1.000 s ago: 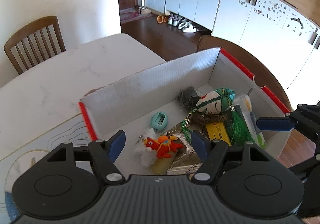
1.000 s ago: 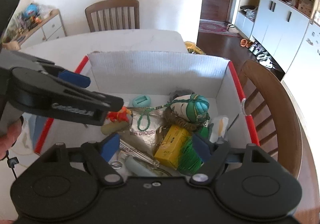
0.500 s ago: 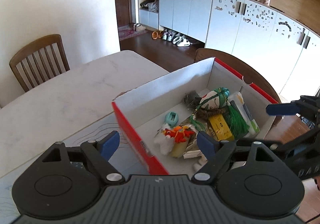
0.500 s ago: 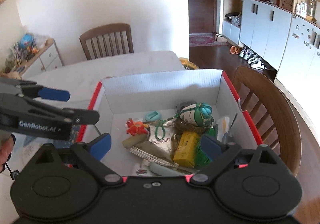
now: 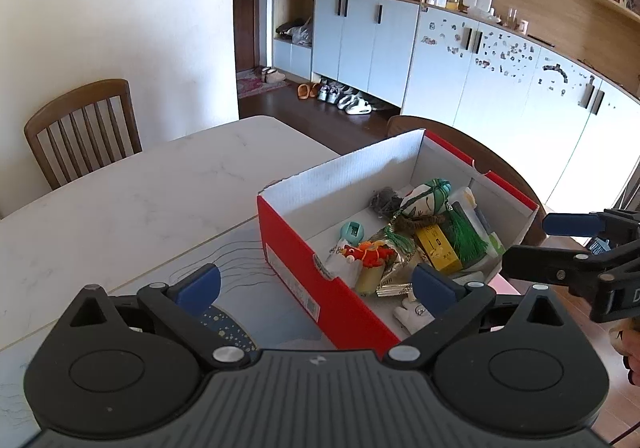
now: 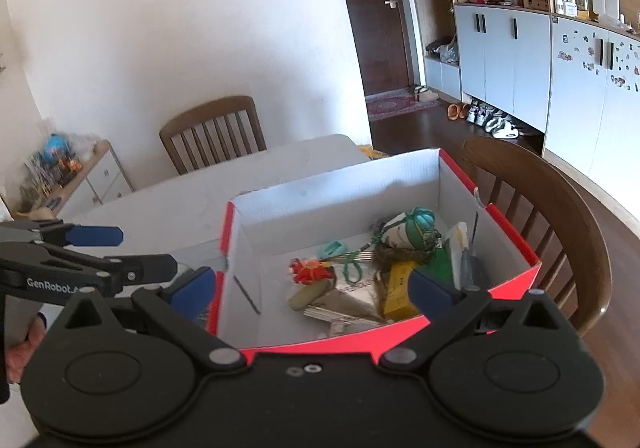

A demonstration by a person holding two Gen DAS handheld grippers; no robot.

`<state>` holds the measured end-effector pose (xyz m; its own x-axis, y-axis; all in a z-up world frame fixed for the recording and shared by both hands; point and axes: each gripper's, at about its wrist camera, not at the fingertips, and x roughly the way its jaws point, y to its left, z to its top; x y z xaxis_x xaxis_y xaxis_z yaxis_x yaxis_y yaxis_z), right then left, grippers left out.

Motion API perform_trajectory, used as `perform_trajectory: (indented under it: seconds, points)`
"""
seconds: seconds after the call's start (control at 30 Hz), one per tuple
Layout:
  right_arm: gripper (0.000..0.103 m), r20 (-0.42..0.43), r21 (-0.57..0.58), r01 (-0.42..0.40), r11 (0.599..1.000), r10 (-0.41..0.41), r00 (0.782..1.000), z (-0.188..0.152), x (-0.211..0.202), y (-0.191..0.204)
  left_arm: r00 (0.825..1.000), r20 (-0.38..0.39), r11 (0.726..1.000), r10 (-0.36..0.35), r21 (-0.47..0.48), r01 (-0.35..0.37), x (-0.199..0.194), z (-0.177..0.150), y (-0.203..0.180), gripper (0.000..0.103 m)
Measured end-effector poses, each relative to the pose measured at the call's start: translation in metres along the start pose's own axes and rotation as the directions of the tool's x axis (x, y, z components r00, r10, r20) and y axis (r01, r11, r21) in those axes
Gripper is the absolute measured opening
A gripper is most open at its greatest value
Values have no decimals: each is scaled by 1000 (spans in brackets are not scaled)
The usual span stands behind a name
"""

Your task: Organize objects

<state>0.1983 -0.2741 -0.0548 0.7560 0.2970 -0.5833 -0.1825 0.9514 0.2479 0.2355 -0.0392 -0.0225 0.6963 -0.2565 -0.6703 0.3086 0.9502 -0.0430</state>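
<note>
A red shoebox [image 5: 298, 272] with white inside stands on the white table [image 5: 120, 204]; it also shows in the right wrist view [image 6: 516, 244]. It holds several small things: an orange-red plush toy [image 5: 370, 253], a teal round item [image 5: 351, 233], a yellow box [image 5: 438, 253], a green tassel [image 5: 464, 236] and a white-and-green pouch [image 5: 428, 197]. My left gripper [image 5: 316, 286] is open and empty, above the box's near left side. My right gripper [image 6: 312, 288] is open and empty, above the box's near end.
A wooden chair [image 5: 82, 128] stands at the table's far side. Another wooden chair [image 6: 540, 216] stands right beside the box. A dark patterned mat [image 5: 224, 322] lies on the table under my left gripper. Pale blue cabinets [image 5: 500, 76] line the far wall.
Both grippers have drawn back and up from inside the box, so the whole box now shows. Both stay open and empty. The box's contents have not moved.
</note>
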Motion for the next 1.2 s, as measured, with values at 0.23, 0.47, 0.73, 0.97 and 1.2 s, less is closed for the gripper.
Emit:
perform_trajectory:
  seconds: [0.23,0.47,0.73,0.97,1.2]
  points:
    - [102,19,14,2,1000,-2,1000,-13,-11,16,1000,13,1000,-10,2,10,-13,-14,5,103]
    - [102,24,12,10,1000,-11,1000,-23,-17,32,999,11,999,-38,-11,38,-22,-29,9,103]
    - [102,35,5,25,1000,-25,999,-34,-23,45,999,34,999,-26,21,25,-32,-41,6,103]
    - [102,36,0,53,999,-53,998,-39,-26,49,999,48,999,-25,24,24,-37,-44,9,103]
    - [102,28,16,67,998,-67,997,-44,-26,50,998,57,999,-37,36,35,-40,-46,10,103]
